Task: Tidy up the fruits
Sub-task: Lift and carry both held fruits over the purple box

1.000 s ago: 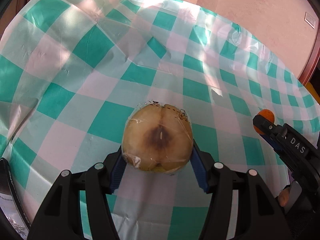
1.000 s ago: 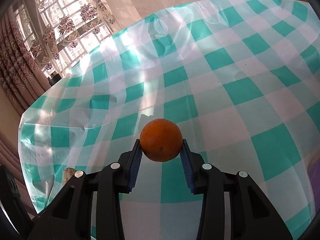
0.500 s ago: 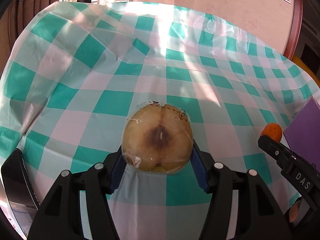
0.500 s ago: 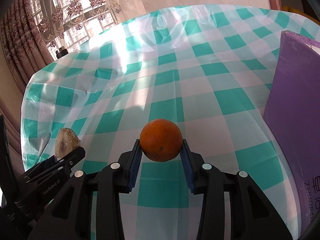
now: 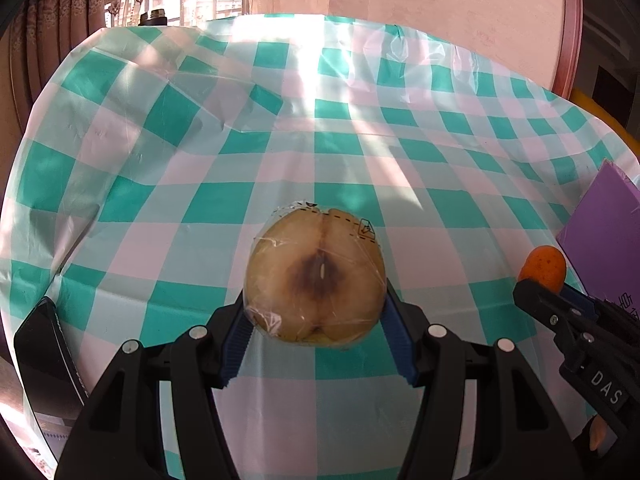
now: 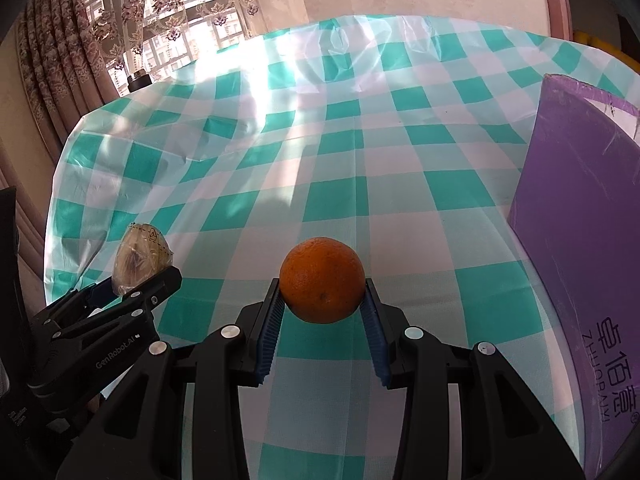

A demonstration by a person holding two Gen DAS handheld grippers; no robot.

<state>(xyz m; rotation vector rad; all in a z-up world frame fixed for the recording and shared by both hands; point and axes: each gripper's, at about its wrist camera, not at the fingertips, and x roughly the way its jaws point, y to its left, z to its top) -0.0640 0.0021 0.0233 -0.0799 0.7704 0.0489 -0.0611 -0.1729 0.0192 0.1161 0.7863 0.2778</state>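
Left gripper (image 5: pixel 316 320): I see jaws clamped on wrapped pear (image 5: pixel 315 278), above table (image 5: pixel 240 160).
Right gripper (image 6: pixel 322 312): jaws clamped on orange (image 6: pixel 322 280), beside purple box (image 6: pixel 580 280).

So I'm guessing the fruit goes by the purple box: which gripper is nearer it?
Right. The right gripper is beside the purple box; the left gripper is farther left.

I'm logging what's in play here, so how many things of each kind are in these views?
Plastic-wrapped brownish pears: 1
Round oranges: 1
Purple cardboard boxes: 1
Black two-finger grippers: 2, left gripper and right gripper
Green-and-white checked tablecloths: 1
Total: 6
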